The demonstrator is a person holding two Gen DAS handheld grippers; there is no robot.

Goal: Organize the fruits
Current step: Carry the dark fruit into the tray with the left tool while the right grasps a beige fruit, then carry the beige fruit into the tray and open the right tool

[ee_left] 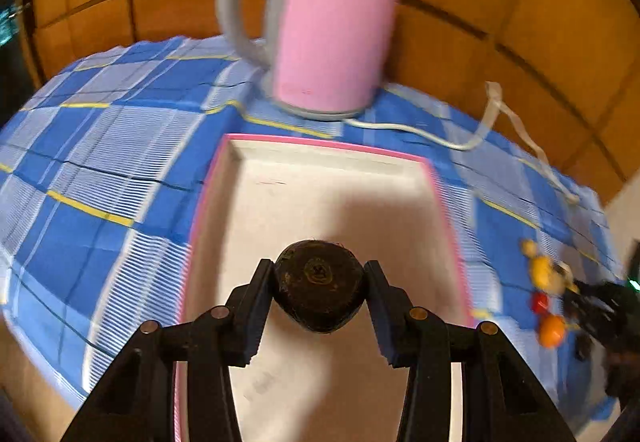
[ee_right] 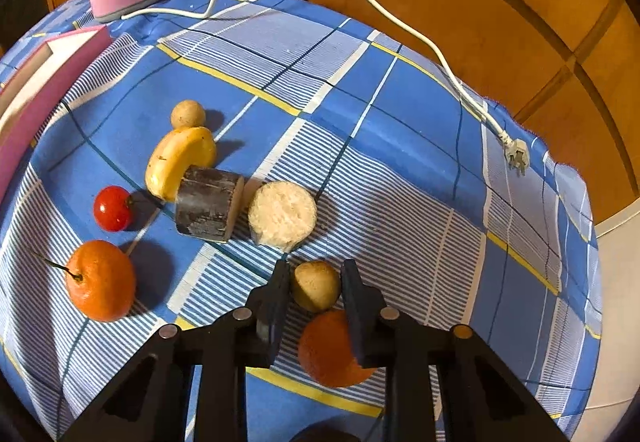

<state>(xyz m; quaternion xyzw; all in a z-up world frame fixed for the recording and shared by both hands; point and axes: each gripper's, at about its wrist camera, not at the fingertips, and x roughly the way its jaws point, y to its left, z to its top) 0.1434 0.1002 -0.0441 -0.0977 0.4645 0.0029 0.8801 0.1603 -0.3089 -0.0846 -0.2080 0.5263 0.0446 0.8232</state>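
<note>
Dark brown round fruit (ee_left: 319, 284) sits clamped in the left gripper (ee_left: 319, 282), above the pink-rimmed white tray (ee_left: 424, 162). Small tan round fruit (ee_right: 315, 285) lies on the blue checked cloth (ee_right: 400, 146) between the right gripper's (ee_right: 316, 284) narrowed jaws, touching both pads, beside an orange (ee_right: 330, 352).

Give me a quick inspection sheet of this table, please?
Surface: blue checked cloth.
Job's things: pink-edged tray, bare; banana, tomato, two oranges, cut pieces, tan ball.
Clutter: pink kettle.
Grippers: left gripper jaws clamp a dark round fruit above the tray; right gripper jaws close around a small tan fruit.
Cables: white cord, plug on the cloth.
Surroundings: wooden panels.
</note>
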